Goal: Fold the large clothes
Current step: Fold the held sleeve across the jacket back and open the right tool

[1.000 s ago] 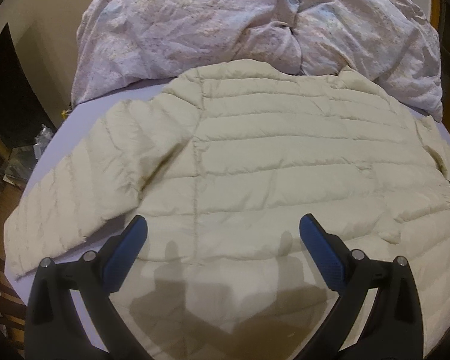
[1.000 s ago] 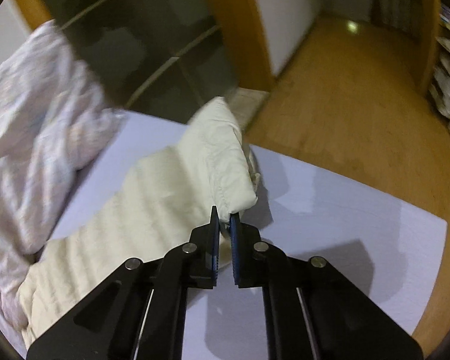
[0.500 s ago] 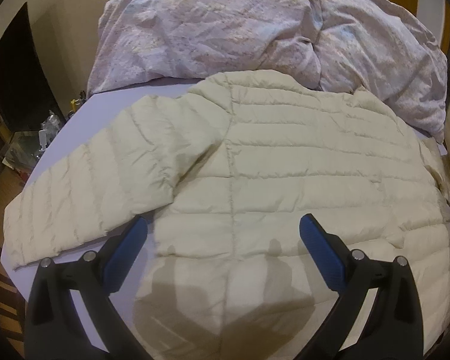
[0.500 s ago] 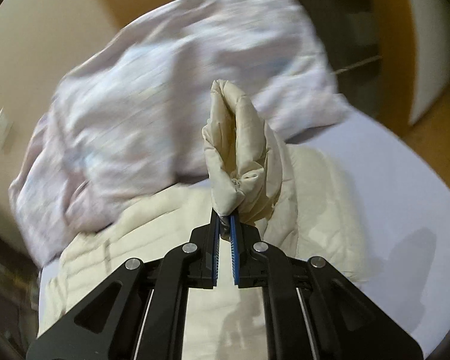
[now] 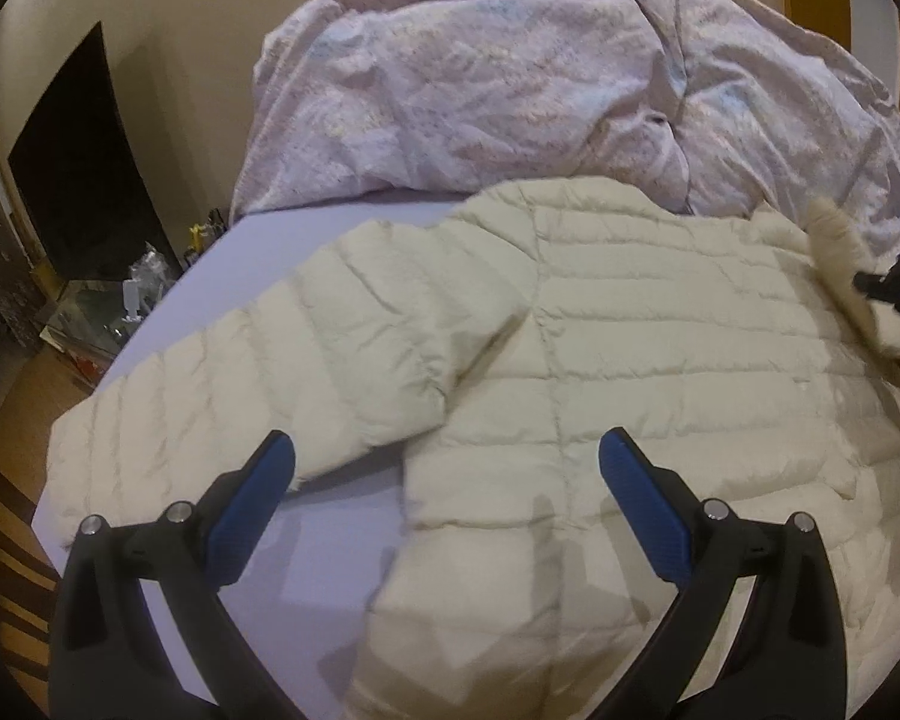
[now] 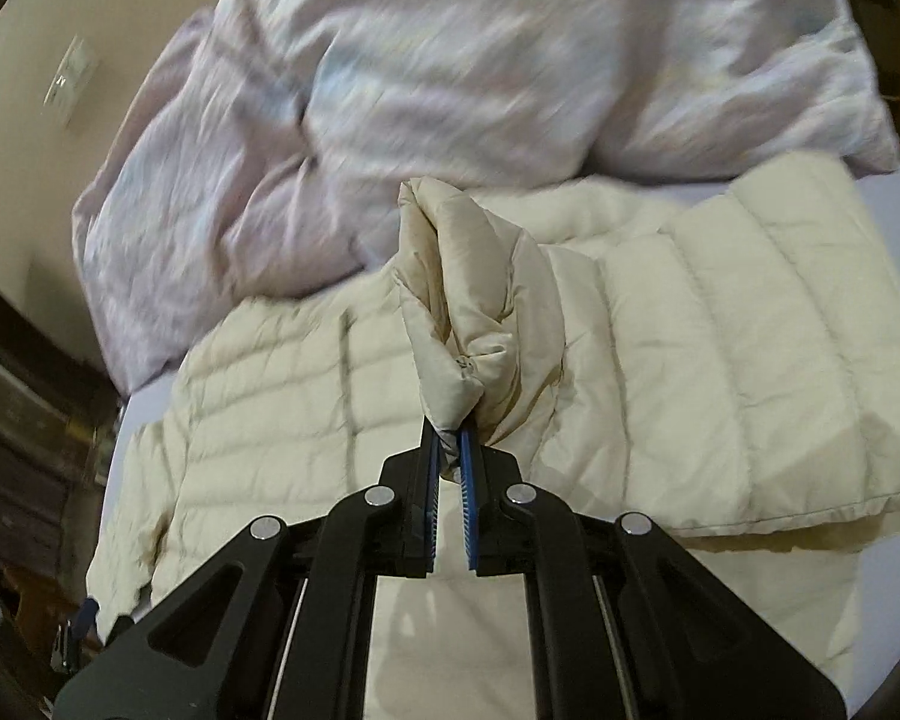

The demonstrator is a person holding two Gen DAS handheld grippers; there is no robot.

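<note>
The cream quilted puffer jacket [image 5: 600, 360] is lying back-up on the pale lilac bed sheet [image 5: 306, 534], its collar pointing toward the crumpled pink-and-white duvet [image 5: 510, 90] at the bed's far end, its long axis running from hem to collar, and one sleeve [image 5: 258, 372] stretching out sideways. The right gripper [image 6: 449, 441] is pinching the other sleeve's cuff [image 6: 462, 324] between nearly closed pads and holding it above the jacket's back, while the left gripper [image 5: 447, 480] is hovering over the hem with fingers spread wide and empty. Being soft, light, puffy and probably slick, it is best taken at cuffs, hem or seams, since the filling is likely springing folds back open
</note>
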